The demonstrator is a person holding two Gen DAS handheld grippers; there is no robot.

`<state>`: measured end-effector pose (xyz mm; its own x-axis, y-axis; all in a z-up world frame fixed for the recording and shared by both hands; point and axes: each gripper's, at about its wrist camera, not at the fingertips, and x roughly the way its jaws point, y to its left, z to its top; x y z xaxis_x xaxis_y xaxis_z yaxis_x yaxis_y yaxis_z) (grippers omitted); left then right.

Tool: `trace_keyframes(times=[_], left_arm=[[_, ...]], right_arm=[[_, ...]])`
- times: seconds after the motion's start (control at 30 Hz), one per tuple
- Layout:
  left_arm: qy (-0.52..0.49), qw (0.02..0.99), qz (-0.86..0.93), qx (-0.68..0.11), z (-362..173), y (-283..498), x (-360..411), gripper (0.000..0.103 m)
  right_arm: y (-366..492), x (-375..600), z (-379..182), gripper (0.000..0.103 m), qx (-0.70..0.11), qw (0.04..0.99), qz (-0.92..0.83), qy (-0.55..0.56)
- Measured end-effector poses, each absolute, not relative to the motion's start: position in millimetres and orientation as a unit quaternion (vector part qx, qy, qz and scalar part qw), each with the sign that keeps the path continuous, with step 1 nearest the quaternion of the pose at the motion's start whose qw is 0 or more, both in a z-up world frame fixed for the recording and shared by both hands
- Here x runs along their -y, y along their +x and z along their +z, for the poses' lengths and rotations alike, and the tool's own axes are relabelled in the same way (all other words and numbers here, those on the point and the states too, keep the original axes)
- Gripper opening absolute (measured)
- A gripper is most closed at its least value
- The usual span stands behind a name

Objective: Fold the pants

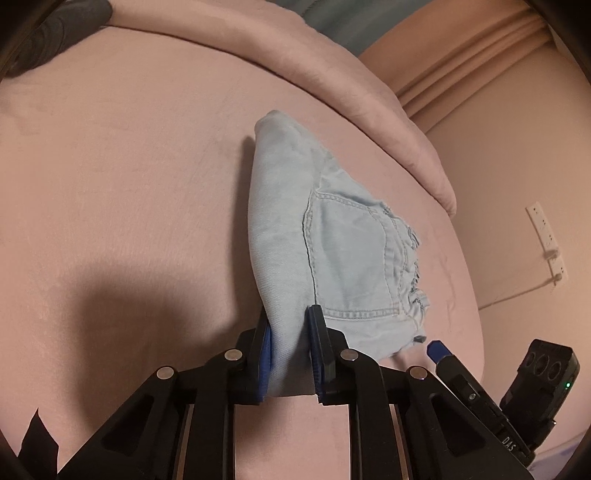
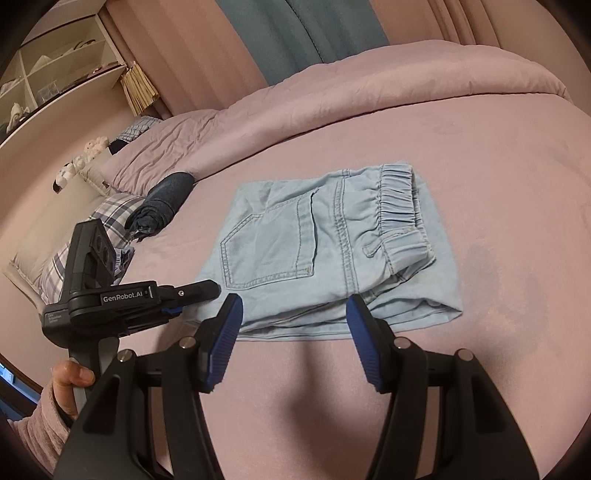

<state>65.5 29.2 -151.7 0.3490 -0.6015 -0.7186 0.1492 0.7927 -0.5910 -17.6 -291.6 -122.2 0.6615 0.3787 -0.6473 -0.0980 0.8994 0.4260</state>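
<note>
**Folded pants lying on the bed, left tool pinching one edge**

The bed (image 2: 480, 155), covered in a pink sheet, is filling most of both views, with a rumpled pink duvet (image 2: 332, 92) lying along its far side. Behind it, pink and teal curtains (image 2: 295, 33) are hanging, and a white shelf unit (image 2: 55, 70) is standing at the far left.

The light blue denim pants (image 2: 325, 251) are lying folded into a compact stack in the middle of the bed, back pocket facing up and the elastic waistband (image 2: 399, 206) sitting on top toward the right.

A plaid pillow (image 2: 92, 229) is resting at the left edge of the bed, with a rolled dark garment (image 2: 166, 203) lying just beside it, well apart from the pants.

The left tool (image 1: 290, 354) is gripping the near edge of the pants (image 1: 332, 240), its blue pads pressing the fabric from both sides; in the right wrist view the same tool (image 2: 207, 290) is reaching in from the left, held by the person's left hand (image 2: 70, 380).

The right tool (image 2: 291, 343) is hovering wide open just in front of the stack, holding nothing, its blue pads (image 2: 225, 339) spread apart above the sheet.
</note>
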Motion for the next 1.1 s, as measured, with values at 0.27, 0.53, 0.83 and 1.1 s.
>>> trace_keyframes(times=[0.27,0.53,0.83,1.1], left_arm=[[-0.221,0.788,-0.241,-0.522,-153,66,-33,0.016],[-0.206,0.786,-0.253,-0.525,-151,67,-32,0.016],[-0.196,0.781,-0.260,-0.533,-156,70,-27,0.016],[-0.192,0.779,-0.267,-0.534,-159,73,-24,0.016]], right_arm=[[-15,288,-120,0.059,-0.391,0.891,0.141,0.183],[15,275,-110,0.060,-0.389,0.888,0.172,0.173],[54,266,-111,0.062,-0.400,0.878,0.183,0.186],[62,269,-139,0.060,-0.446,0.859,0.167,0.188]])
